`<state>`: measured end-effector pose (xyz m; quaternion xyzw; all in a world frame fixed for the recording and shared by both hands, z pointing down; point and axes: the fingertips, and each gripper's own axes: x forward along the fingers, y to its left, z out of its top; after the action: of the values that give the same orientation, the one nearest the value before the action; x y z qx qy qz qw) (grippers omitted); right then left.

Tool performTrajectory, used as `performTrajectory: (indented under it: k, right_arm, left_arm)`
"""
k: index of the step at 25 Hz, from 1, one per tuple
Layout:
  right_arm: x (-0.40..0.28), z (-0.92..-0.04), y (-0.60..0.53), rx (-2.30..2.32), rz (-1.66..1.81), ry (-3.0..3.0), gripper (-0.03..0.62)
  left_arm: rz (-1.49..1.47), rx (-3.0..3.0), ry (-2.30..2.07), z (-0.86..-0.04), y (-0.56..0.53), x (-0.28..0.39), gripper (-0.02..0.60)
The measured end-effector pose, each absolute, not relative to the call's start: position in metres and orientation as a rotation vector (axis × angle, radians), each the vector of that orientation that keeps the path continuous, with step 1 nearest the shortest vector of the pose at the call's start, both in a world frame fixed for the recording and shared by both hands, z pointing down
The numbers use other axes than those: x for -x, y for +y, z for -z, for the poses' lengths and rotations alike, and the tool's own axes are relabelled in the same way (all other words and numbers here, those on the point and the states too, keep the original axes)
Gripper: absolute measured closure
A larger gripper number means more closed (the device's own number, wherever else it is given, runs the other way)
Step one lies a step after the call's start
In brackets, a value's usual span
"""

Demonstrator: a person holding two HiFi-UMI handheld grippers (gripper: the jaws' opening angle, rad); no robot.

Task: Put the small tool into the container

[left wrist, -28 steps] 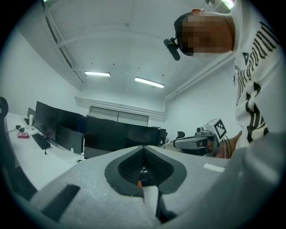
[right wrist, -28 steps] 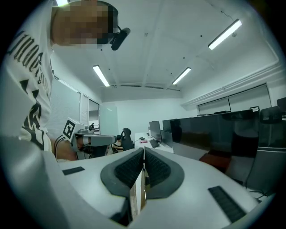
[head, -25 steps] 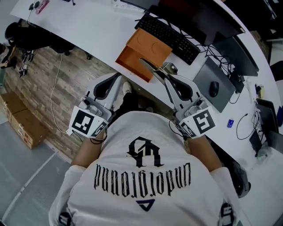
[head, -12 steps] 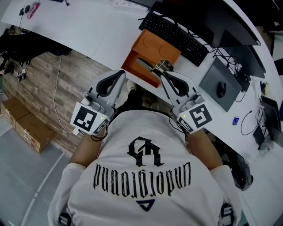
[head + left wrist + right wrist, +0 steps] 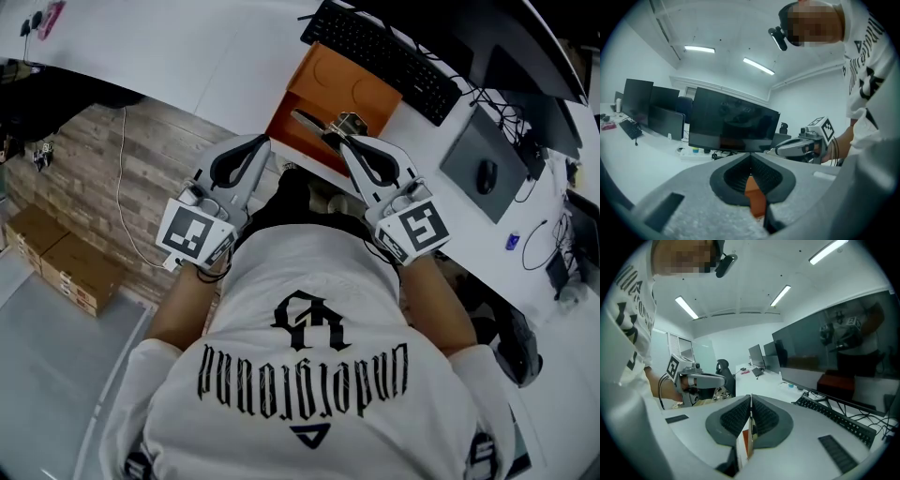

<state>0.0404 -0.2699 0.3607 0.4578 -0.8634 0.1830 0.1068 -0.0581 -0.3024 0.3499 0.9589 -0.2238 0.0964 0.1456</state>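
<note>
White desk (image 5: 187,56) with orange box (image 5: 342,89), left gripper (image 5: 266,142) and right gripper (image 5: 343,142) before it, jaws together, empty.

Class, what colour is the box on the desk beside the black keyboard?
Orange; the box shows best in the head view.

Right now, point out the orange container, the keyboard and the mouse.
orange container (image 5: 361,89), head view, middle of its top face.
keyboard (image 5: 387,54), head view, centre of the key field.
mouse (image 5: 486,175), head view, its rounded back.
</note>
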Motion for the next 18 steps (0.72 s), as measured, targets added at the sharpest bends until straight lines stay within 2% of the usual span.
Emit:
performTrajectory:
  k: [18]
  right_arm:
    - [-0.030, -0.470, -0.276, -1.295, -0.745, -2.450, 0.571]
  left_arm:
    - [-0.392, -2.669, -0.584, -0.431, -0.315, 0.059, 0.568]
